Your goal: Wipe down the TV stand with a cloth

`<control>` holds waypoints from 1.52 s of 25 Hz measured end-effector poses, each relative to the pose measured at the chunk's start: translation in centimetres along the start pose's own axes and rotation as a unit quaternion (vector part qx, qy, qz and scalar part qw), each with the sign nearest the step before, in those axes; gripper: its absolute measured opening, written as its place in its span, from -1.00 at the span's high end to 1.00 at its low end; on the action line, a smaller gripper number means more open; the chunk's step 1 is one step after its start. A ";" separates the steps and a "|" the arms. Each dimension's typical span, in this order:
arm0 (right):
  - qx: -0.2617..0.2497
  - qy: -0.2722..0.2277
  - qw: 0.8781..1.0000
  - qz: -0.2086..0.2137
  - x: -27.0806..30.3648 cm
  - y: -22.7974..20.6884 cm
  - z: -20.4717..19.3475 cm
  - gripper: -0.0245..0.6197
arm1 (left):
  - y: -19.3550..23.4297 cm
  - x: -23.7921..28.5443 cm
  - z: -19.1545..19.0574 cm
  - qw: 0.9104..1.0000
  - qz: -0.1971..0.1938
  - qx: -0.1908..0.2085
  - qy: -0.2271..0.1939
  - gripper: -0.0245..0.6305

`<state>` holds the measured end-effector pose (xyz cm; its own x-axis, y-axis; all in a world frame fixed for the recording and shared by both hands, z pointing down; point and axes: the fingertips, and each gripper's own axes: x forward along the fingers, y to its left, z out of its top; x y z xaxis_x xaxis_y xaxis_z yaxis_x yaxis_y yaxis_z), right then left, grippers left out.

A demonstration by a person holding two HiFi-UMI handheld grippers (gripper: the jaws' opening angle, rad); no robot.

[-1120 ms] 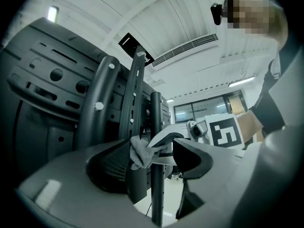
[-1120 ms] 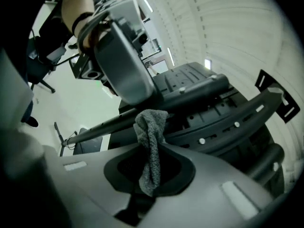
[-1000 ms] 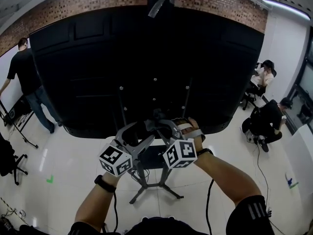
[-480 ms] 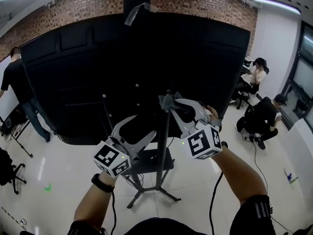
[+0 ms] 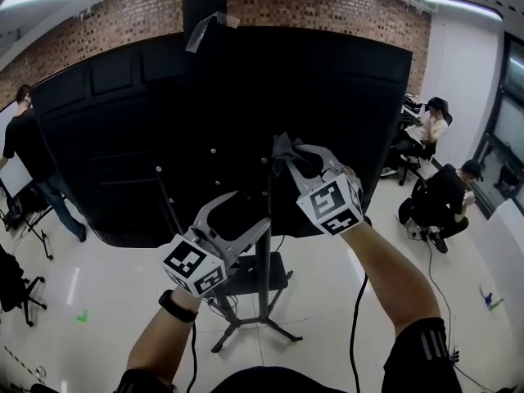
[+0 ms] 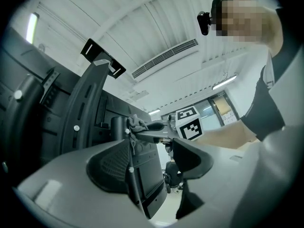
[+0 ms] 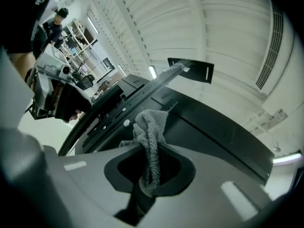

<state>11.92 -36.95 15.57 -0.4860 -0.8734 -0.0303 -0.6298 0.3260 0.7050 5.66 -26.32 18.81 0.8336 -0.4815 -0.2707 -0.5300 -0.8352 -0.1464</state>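
The cloth [image 7: 151, 127] is a small grey rag with a nubbly terry weave. It is crumpled into a wad, and a narrow tail hangs down between the fingers of the right gripper [image 7: 149, 172], which are clenched on that tail.

In the head view the right gripper [image 5: 288, 157] holds the cloth [image 5: 281, 147] up against the upper part of the TV stand [image 5: 264, 260]. The stand is a slim black metal pole rising from splayed legs on the glossy white floor [image 5: 106, 268]. It carries a large black TV [image 5: 164, 113], seen from the back, with ribbed panels and a few pale screw heads.

The left gripper [image 5: 244, 213] hangs lower, beside the pole. In its own view, the fingers of the left gripper [image 6: 154, 153] are spread apart and grasp nothing. The pole shows in the gap between them, and I cannot tell if either finger touches it.
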 end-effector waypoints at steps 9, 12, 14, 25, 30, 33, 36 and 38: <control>-0.019 0.022 1.000 -0.005 0.8 -1.5 -3.5 0.82 | 0.1 1.6 -1.4 1.000 0.015 0.000 0.013 -0.02; -0.017 0.032 0.999 -0.017 -0.3 -3.0 -5.2 0.82 | -0.4 2.5 -1.7 1.000 0.012 0.000 0.012 -0.02; -0.009 0.040 0.999 -0.026 -1.2 -4.2 -6.5 0.82 | -0.9 3.2 -2.0 1.000 0.008 -0.003 0.012 -0.02; 0.051 0.073 0.994 -0.060 -5.1 -9.1 -12.0 0.82 | -3.3 6.4 -3.8 1.000 -0.011 -0.020 0.016 -0.02; 0.073 0.022 0.997 -0.034 -5.3 -7.2 -8.7 0.82 | -3.2 6.3 -3.8 1.000 -0.005 -0.019 0.014 -0.02; 0.055 -0.006 0.998 0.005 -4.3 -3.8 -6.1 0.82 | -3.0 5.6 -3.7 1.000 0.005 -0.017 0.014 -0.02; 0.041 -0.017 0.998 0.037 -2.7 -0.2 -4.7 0.82 | -2.8 4.8 -3.6 1.000 0.015 -0.015 0.016 -0.02; 0.029 -0.016 0.998 0.051 -1.4 1.7 -4.5 0.82 | -2.7 4.3 -3.6 1.000 0.022 -0.013 0.017 -0.02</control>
<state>14.22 -36.79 19.96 -0.5683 -0.8226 0.0168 -0.6089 0.4342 0.6639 11.20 -27.11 21.49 0.8151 -0.5257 -0.2435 -0.5618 -0.8199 -0.1102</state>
